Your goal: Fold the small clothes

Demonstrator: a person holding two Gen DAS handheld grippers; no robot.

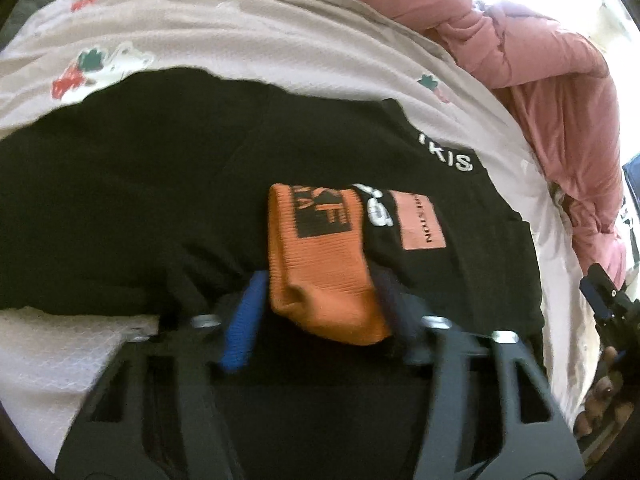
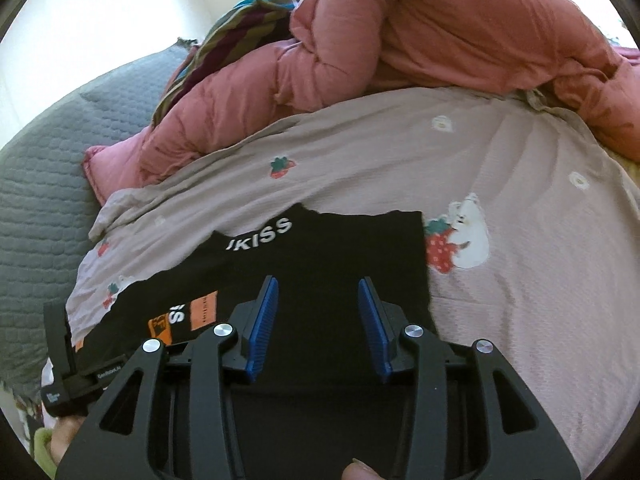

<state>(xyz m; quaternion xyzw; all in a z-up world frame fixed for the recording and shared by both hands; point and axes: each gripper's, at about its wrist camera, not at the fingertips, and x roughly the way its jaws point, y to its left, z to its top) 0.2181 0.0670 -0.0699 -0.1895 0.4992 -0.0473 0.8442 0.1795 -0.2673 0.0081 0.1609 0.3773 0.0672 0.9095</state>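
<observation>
- Black garment point(image 2: 320, 256) lies flat on a printed sheet point(image 2: 520, 184), in front of a heaped pink quilt point(image 2: 420, 28); white letters run near its far edge, and an orange ribbed band point(image 1: 320, 264) with a black patch sits at its near edge beside a pale orange label point(image 1: 420, 220).
- Left gripper point(image 1: 324, 304) has its blue pads either side of the orange band, jaws narrowed round it; the right pad is hidden behind the cloth, so I cannot tell whether they truly pinch it.
- Right gripper point(image 2: 318, 320) hovers over the plain black cloth with jaws partly open and nothing between them.
- Risks, as I judge them: the left jaws may catch only the thick band and not the layer beneath, so a lift would drag one ply and skew the fold; the sheet is soft and wrinkled, so a low grab could pinch it along with the garment; the right jaws stand over the middle of the cloth rather than an edge, so closing there would bunch it.
- Textures: the garment looks like smooth limp knit; the band ribbed and stiffer; the sheet crinkled; the quilt puffy; a grey quilted cover point(image 2: 48, 184) lies at one side.
</observation>
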